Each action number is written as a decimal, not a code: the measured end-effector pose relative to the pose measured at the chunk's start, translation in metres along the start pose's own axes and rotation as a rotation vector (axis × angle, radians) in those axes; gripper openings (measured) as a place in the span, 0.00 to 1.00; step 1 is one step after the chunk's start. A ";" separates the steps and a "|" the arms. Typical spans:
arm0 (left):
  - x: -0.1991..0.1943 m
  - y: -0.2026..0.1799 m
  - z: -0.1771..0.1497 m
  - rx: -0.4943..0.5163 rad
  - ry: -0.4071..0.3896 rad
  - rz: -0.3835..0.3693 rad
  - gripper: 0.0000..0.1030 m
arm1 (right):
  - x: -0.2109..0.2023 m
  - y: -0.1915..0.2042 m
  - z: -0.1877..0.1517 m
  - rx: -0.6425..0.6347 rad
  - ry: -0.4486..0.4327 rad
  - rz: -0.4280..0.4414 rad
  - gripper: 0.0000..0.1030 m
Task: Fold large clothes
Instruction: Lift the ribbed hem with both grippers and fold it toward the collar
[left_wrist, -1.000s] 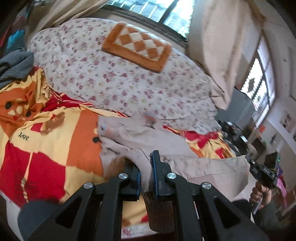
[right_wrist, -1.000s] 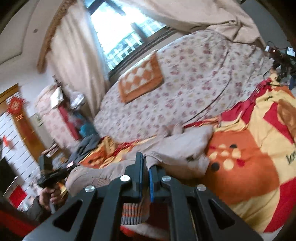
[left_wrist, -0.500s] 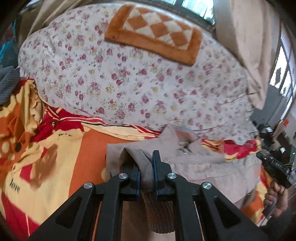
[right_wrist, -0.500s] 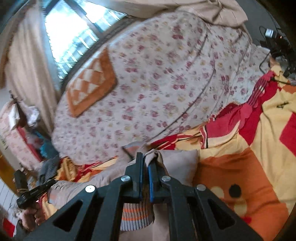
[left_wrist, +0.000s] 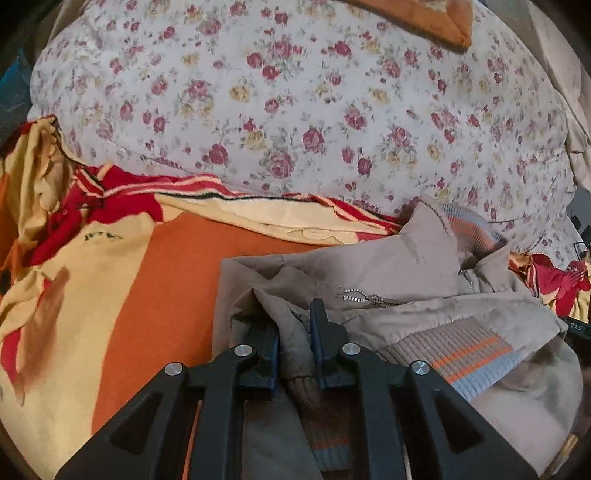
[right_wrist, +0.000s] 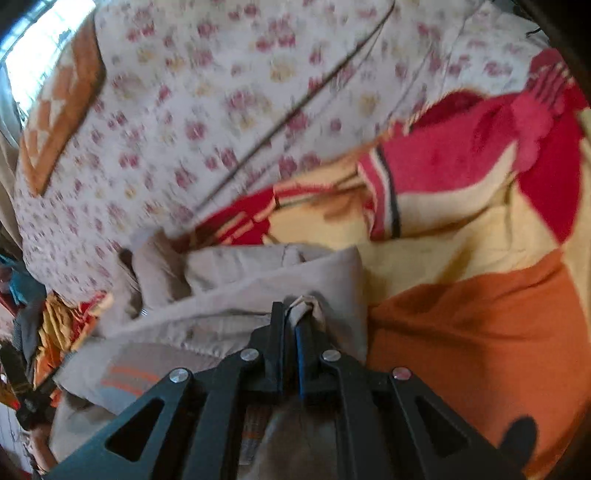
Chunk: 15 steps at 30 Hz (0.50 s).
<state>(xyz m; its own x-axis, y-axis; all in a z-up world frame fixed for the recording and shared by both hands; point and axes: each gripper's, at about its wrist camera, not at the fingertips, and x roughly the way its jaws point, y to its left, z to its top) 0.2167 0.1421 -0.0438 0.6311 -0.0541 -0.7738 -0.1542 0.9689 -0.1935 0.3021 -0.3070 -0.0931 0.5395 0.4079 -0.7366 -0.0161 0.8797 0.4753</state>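
Observation:
A beige zip jacket (left_wrist: 406, 266) with a ribbed, orange- and blue-striped hem (left_wrist: 472, 354) lies bunched on the orange, yellow and red blanket (left_wrist: 166, 288). My left gripper (left_wrist: 291, 321) pinches a fold of the jacket near its zipper; its jaws are opening slightly, with cloth still filling the gap between them. In the right wrist view, my right gripper (right_wrist: 290, 317) is shut on a small tuck at the other side of the jacket (right_wrist: 240, 273), low over the blanket (right_wrist: 461, 332). The picture there is blurred.
A floral quilt (left_wrist: 295, 110) is heaped just beyond the jacket, with an orange checked cushion (left_wrist: 424, 14) on top. The quilt (right_wrist: 221, 92) and cushion (right_wrist: 62, 99) also show in the right wrist view. More clothes are piled at the far left (right_wrist: 26, 295).
Both grippers have carried the jacket's edge forward and down toward the quilt, so the jacket now lies doubled over on the blanket. The gap between the left jaws looks slightly wider.

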 end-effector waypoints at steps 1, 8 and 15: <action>0.003 0.001 0.001 -0.007 0.012 -0.010 0.04 | 0.002 0.000 0.001 0.001 0.000 0.009 0.03; 0.020 0.019 0.006 -0.103 0.087 -0.127 0.07 | -0.007 -0.012 0.003 0.113 0.007 0.103 0.12; -0.015 0.033 0.019 -0.198 -0.005 -0.272 0.26 | -0.076 -0.009 0.011 0.173 -0.184 0.222 0.41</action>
<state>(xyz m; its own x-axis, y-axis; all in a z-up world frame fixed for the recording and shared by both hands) 0.2165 0.1791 -0.0275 0.6730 -0.3031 -0.6747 -0.1235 0.8534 -0.5065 0.2705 -0.3488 -0.0359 0.6818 0.5205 -0.5141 -0.0162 0.7132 0.7007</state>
